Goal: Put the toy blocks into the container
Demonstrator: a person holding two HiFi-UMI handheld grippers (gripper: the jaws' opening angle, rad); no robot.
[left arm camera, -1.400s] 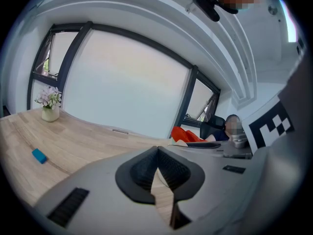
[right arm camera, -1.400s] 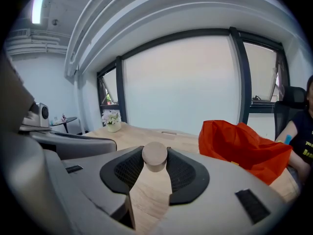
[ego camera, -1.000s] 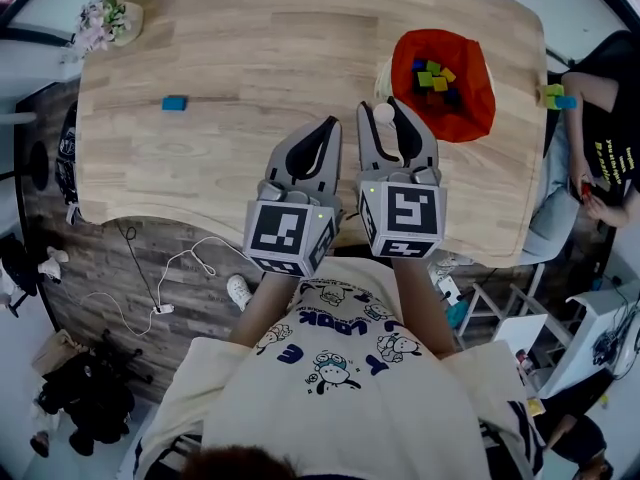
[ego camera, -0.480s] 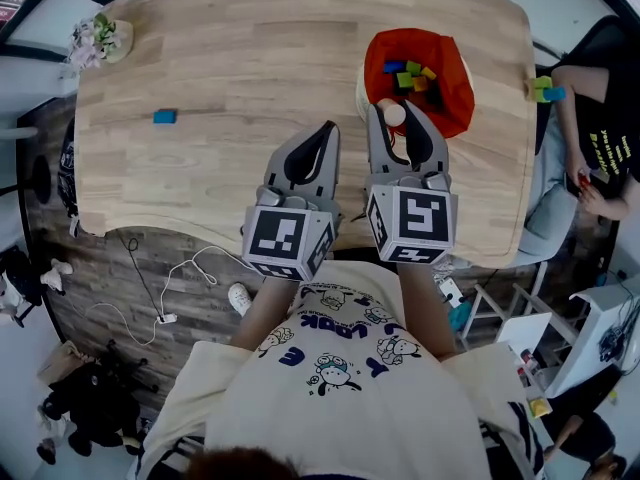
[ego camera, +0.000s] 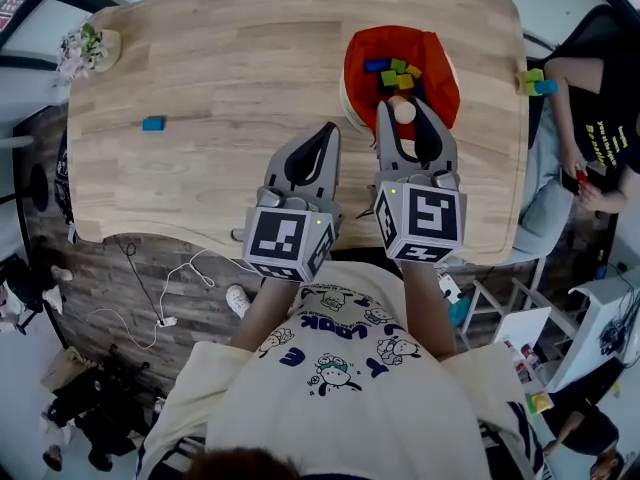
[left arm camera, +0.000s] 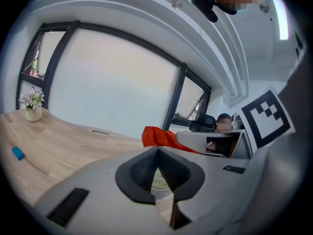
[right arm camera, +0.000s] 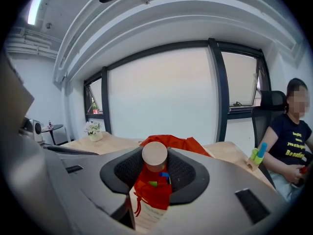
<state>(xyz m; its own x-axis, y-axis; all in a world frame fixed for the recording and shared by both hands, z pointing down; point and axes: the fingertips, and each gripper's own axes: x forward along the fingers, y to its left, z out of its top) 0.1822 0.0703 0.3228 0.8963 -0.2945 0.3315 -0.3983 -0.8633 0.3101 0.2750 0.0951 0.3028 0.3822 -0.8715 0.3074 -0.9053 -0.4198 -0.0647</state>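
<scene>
The only lettering that can be made out is on the wearer's cream T-shirt [ego camera: 330, 368]: blue print among cartoon figures, upside down in the head view, apparently "LOOK". The yellow print on the seated person's black shirt [right arm camera: 289, 136] is too blurred to read. Each tool's cube carries only a black-and-white square pattern

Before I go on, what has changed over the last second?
The right gripper carried the round wooden block forward, over the near edge of the red bag, still clamped on it. The left gripper stays shut and empty beside it. The blue block hasn't moved.
</scene>
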